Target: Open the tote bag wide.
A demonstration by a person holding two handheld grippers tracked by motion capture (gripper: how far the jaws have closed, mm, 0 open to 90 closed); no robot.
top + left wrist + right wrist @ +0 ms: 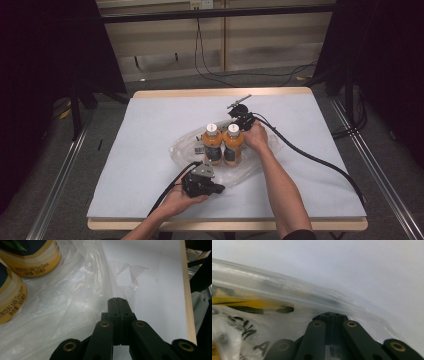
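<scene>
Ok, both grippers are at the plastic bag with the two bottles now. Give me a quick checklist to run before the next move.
1. Both bottles upright: ok. The left bottle and right bottle stand side by side with white caps on.
2. Bottles on the plastic bag: ok, the film spreads around their bases.
3. Left gripper shut: ok, jaws together at the bag's near edge; film pinched between them: cannot tell.
4. Right gripper grip on the bag: cannot tell; jaws look shut and film drapes over the tips.
5. Bag opening located: cannot tell, the film is crumpled.
6. Room on the table: ok, bare surface on all sides.
</scene>
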